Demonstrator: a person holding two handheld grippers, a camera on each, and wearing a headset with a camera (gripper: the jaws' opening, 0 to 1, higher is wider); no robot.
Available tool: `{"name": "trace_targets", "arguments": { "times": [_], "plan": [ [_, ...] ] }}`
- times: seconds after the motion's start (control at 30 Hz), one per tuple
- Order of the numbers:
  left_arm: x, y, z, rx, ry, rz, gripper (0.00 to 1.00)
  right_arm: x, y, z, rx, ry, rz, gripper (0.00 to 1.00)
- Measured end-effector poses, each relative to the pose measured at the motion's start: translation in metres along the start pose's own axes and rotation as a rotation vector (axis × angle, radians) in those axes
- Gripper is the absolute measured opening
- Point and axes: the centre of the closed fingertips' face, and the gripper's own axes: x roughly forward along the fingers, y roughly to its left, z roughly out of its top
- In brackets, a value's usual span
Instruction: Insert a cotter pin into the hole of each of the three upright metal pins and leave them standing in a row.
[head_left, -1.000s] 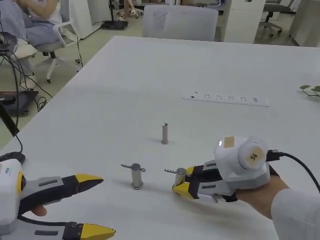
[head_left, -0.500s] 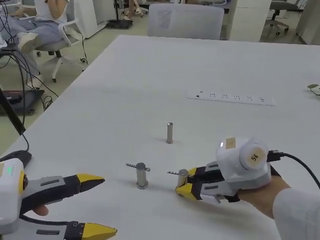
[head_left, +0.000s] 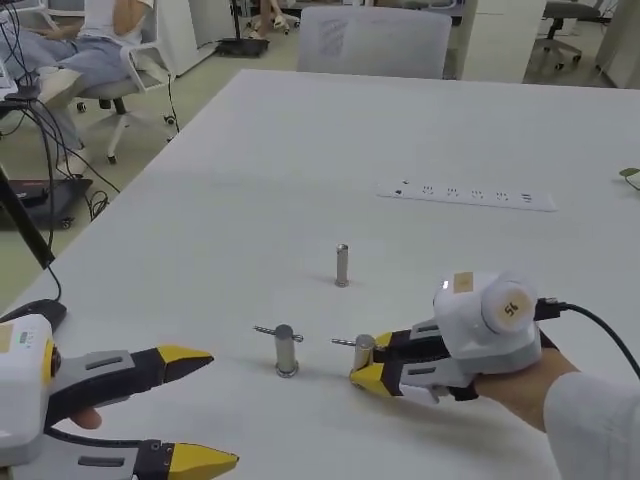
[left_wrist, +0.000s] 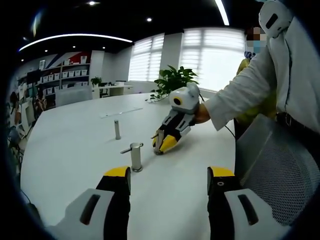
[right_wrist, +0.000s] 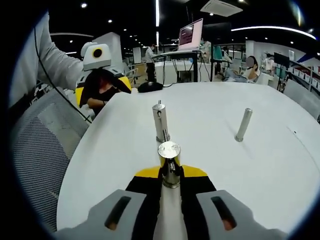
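Metal pin (head_left: 363, 352) stands clamped in my right gripper (head_left: 366, 374) on the table (head_left: 300, 150), a cotter pin (head_left: 343, 342) apparently through it (second pin (head_left: 286, 352) and third pin (head_left: 342, 265) stand nearby); my left gripper (head_left: 222, 408) hangs released.

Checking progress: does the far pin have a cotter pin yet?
No, the far pin stands bare, with nothing sticking out of its sides.
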Motion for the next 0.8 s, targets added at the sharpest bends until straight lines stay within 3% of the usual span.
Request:
{"name": "trace_targets", "arguments": {
  "times": [0.07,0.13,0.8],
  "plan": [
    [0.0,0.0,0.0,-0.002,-0.002,0.0,0.61,-0.001,0.002,0.007,0.034,-0.037,0.008,0.2],
    [0.0,0.0,0.001,-0.006,-0.004,0.001,0.62,-0.003,0.0,0.008,0.032,-0.033,-0.001,0.27],
    [0.006,-0.004,0.008,0.01,-0.024,-0.007,0.62,-0.035,0.008,-0.006,0.103,-0.026,-0.009,0.41]
  ]
}}
